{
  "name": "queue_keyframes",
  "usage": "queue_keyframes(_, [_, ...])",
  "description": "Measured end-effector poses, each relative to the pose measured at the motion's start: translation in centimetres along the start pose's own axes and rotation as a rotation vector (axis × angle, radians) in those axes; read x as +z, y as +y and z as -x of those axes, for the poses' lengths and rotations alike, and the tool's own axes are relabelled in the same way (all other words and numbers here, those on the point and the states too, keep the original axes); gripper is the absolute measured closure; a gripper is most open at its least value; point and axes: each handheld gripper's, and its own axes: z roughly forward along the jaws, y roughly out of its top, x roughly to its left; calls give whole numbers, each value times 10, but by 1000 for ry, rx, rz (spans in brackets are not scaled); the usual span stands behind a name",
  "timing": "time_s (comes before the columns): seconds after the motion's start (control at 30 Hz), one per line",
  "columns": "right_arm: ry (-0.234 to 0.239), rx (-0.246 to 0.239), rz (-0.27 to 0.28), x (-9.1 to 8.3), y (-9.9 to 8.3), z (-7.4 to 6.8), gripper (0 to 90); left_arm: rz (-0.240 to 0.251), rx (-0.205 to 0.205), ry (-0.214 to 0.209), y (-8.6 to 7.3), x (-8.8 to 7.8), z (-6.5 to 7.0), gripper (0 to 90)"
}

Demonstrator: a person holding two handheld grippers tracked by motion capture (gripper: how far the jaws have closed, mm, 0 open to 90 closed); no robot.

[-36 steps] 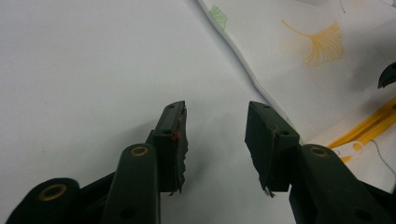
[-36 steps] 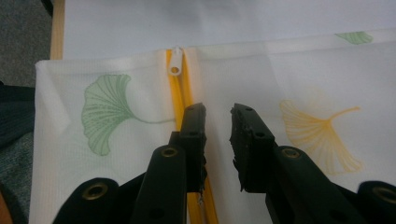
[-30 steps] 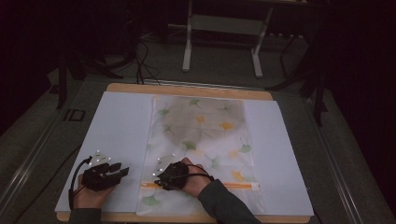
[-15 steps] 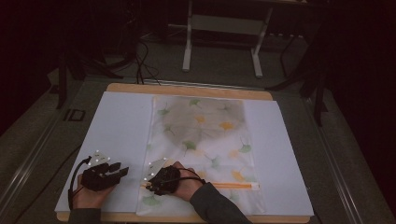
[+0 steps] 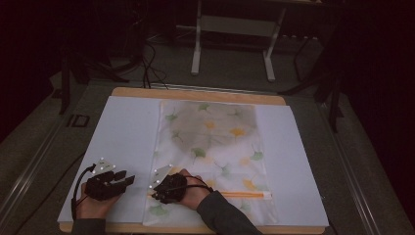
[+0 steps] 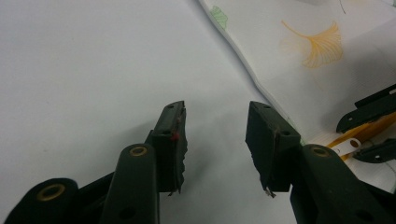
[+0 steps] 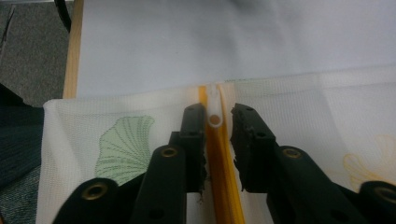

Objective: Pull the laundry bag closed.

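Dim surroundings frame a wooden table [image 5: 195, 94] covered by a white sheet [image 5: 122, 142], with a metal stand [image 5: 235, 29] on the floor beyond it. Right tool [image 7: 218, 122]: jaws slightly apart, straddling the white zipper pull [image 7: 215, 109] and the orange zipper [image 7: 223, 186] of the mesh bag [image 7: 327, 121]; the jaws have just been closing a little, and whether the pads press on the pull cannot be told. In the high view the right tool [image 5: 155, 192] sits at the left end of the zipper [image 5: 244, 194], near the bag's [image 5: 215, 147] near edge. The bag, printed with green and yellow ginkgo leaves, lies flat along the middle of the sheet. Left tool [image 6: 215, 135]: jaws wide apart over bare sheet [image 6: 84, 65], holding nothing, just beside the bag's left edge [image 6: 299, 65]; in the high view the left tool [image 5: 128, 178] rests well left of the right one. No writing or brand can be read on any item. Compared with the frame a second earlier, the right hand [image 5: 191, 188] has shifted leftward along the zipper, toward the bag's left edge; the left hand [image 5: 93, 203] and the bag lie as before.
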Motion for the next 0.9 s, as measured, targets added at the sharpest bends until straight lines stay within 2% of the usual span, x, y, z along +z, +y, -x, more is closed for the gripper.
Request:
queue_keyframes(0.43, [40,-4,-7,5,3,5,786,0,0,-4,0,0,1,576])
queue_keyframes(0.6, [70,-6,-34,6,7,7,806,-5,5,-12,0,1,2,576])
queue_keyframes(0.9, [60,-3,-30,4,5,7,836,-4,7,-29,0,-1,4,576])
